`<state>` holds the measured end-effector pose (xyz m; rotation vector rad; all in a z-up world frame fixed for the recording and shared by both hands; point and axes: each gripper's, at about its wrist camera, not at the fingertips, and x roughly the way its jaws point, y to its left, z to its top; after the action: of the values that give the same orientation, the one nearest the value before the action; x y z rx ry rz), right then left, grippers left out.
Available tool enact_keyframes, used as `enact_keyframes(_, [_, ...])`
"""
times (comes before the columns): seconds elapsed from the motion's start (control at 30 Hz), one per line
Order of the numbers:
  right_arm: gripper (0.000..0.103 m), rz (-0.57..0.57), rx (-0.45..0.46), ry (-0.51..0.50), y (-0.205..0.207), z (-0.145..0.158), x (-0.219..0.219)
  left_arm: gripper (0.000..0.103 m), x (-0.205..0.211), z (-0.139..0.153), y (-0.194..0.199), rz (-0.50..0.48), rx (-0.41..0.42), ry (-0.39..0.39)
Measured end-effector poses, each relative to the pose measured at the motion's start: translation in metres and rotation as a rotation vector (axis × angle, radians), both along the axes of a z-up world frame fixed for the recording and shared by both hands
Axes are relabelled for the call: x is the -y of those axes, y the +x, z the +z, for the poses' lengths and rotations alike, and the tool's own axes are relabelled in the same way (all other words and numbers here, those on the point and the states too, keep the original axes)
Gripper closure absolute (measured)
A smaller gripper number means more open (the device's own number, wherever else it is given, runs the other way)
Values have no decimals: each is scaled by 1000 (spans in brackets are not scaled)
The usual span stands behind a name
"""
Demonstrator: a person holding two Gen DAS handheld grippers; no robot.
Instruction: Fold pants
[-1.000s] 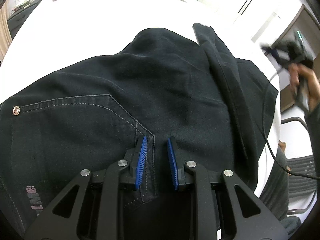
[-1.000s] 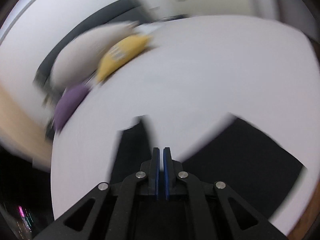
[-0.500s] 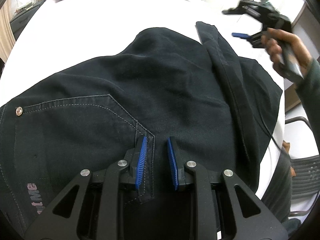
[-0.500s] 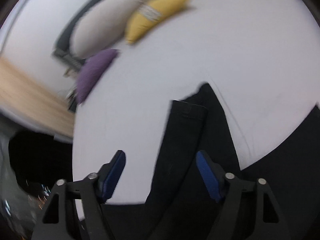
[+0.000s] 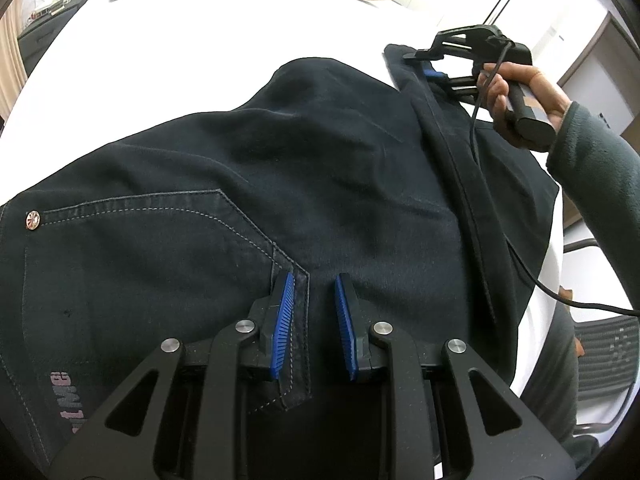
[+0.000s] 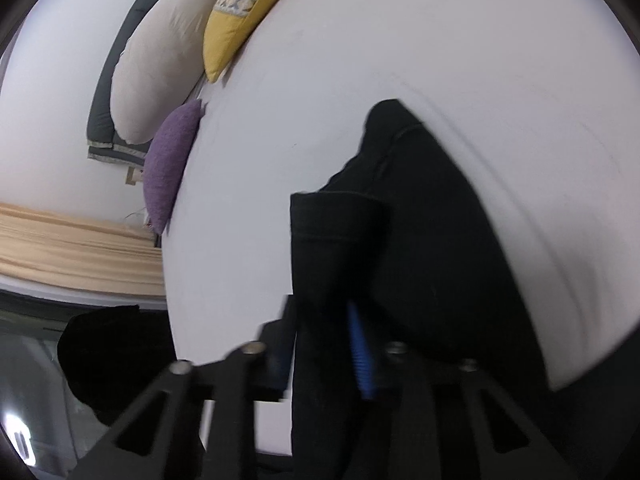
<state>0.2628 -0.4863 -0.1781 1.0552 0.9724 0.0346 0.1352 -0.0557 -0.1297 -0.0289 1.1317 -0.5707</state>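
Observation:
Black pants (image 5: 320,160) lie spread on a white bed (image 5: 200,40), the stitched pocket and rivet at the left. My left gripper (image 5: 314,292) is shut on a fold of the pants beside the pocket seam, and the fabric runs up between its blue pads. One pant leg (image 5: 440,128) lies folded over along the right side. At its far end a person's hand (image 5: 516,92) holds my right gripper (image 5: 428,68). In the right wrist view my right gripper (image 6: 320,320) is closing, and the hemmed leg end (image 6: 332,248) fills the gap between its pads.
A purple cushion (image 6: 172,160), a yellow cushion (image 6: 244,12) and a long white bolster (image 6: 160,60) lie at the far end of the bed. A black cable (image 5: 520,264) trails off the bed's right edge. A mesh chair (image 5: 600,344) stands beside the bed.
My right gripper swung in from the right and came down to the leg's far end, opened wide, then closed around the hem. The left gripper and its fold stayed put.

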Motion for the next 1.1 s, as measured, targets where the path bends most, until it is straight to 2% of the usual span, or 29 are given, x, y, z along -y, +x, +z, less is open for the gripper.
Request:
enact_keyframes(0.03, [94,5,13,4,-4,1,1,82,0,0,0,0,0,2])
enact_keyframes(0.1, [97,-8,36,-10,-11,6,3,82,2,0,1,1,-1,5])
enact_keyframes(0.2, [98,-51,84,-47,-24,16,7,82,5,2,1,2,-1,13])
enact_keyframes(0.27, [98,-105,124,-37,-36,26,17,82,7,3,1,5,-3,17])
enact_keyframes(0.37, [98,-199,200,-51,-70,47,38,82,10,4,3,12,-11,24])
enact_keyframes(0.53, [98,-356,248,-119,-153,67,75,82,18,6,4,19,-14,52])
enact_keyframes(0.63, [98,-491,237,-140,-216,60,101,82,21,7,4,31,-21,63])
enact_keyframes(0.73, [99,-593,203,-116,-256,41,119,82,26,7,6,41,-24,81])
enact_keyframes(0.83, [99,-658,170,-88,-281,18,127,82,33,9,6,51,-27,105])
enact_keyframes(0.93, [99,-692,174,-71,-296,8,130,79,42,10,7,56,-26,126])
enact_keyframes(1.03, [99,-710,201,-91,-301,11,130,72,49,12,6,55,-28,129])
enact_keyframes(1.1, [99,-720,206,-103,-304,12,131,48,56,13,5,45,-38,103])
